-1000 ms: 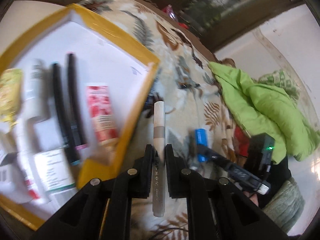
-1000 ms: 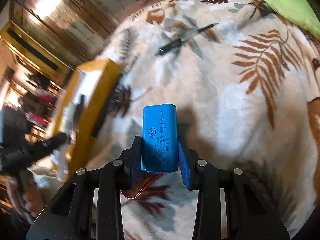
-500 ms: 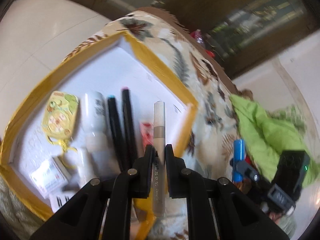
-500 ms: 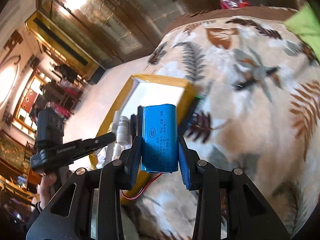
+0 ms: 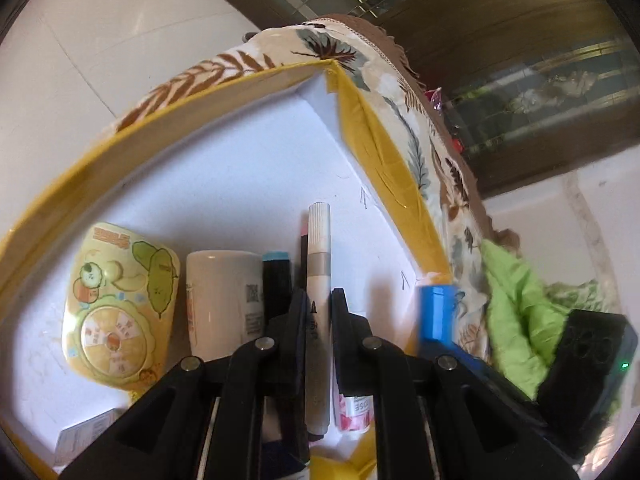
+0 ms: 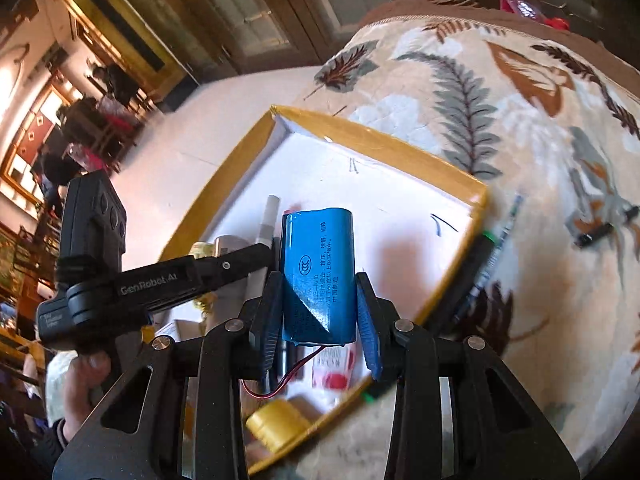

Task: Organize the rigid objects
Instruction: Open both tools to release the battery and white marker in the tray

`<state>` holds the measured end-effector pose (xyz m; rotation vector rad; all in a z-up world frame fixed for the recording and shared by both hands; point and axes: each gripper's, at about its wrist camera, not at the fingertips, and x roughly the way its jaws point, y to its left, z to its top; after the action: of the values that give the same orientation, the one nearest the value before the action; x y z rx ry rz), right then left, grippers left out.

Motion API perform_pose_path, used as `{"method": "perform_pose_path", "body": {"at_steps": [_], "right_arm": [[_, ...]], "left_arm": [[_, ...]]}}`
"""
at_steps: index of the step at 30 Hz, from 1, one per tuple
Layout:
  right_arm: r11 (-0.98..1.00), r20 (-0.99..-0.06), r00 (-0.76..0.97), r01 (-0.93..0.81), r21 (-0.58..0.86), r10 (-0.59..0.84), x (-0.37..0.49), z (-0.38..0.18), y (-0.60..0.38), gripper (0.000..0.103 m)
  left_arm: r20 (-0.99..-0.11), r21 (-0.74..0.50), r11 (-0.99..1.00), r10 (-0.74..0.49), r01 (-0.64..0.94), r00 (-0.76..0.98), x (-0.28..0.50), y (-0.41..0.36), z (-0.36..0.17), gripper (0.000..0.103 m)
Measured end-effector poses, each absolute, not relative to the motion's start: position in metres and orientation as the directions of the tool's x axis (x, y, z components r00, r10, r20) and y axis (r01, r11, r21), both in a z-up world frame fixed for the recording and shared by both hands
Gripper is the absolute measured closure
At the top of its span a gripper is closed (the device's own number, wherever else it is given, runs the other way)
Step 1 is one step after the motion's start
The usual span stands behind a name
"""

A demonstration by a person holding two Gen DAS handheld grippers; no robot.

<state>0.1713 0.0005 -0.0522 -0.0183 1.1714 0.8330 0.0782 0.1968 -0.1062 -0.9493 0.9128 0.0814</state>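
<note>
Left gripper (image 5: 318, 312): clamped on white marker (image 5: 319, 264), held over the tray interior.
Right gripper (image 6: 318, 308): clamped on blue battery pack (image 6: 318, 268), above the tray.
Tray (image 5: 384, 152): yellow-rimmed, on leaf-print blanket (image 6: 520, 128); holds yellow toy (image 5: 120, 300), white bottle (image 5: 222, 300), black markers (image 5: 276, 284).

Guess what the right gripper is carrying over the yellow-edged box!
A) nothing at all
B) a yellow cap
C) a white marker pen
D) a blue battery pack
D: in the right wrist view the right gripper has its jaws pressed on both sides of a blue battery pack above the yellow-edged box.
</note>
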Motion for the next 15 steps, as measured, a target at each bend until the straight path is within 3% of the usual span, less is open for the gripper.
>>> {"method": "perform_pose_path", "body": {"at_steps": [12, 14, 15], "right_arm": [[0.742, -0.874, 0.158, -0.609, 0.281, 0.46, 0.175, -0.089, 0.026, 0.068], [0.737, -0.877, 0.152, -0.617, 0.276, 0.455, 0.175, -0.089, 0.027, 0.067], [0.736, -0.882, 0.141, -0.618, 0.277, 0.45, 0.176, -0.09, 0.026, 0.067]], "left_arm": [[-0.726, -0.606, 0.679, -0.259, -0.414, 0.637, 0.08, 0.186, -0.102, 0.091], [-0.72, -0.611, 0.685, -0.271, -0.397, 0.639, 0.082, 0.184, -0.101, 0.088], [-0.716, -0.609, 0.692, -0.269, -0.388, 0.644, 0.082, 0.183, -0.099, 0.079]]}}
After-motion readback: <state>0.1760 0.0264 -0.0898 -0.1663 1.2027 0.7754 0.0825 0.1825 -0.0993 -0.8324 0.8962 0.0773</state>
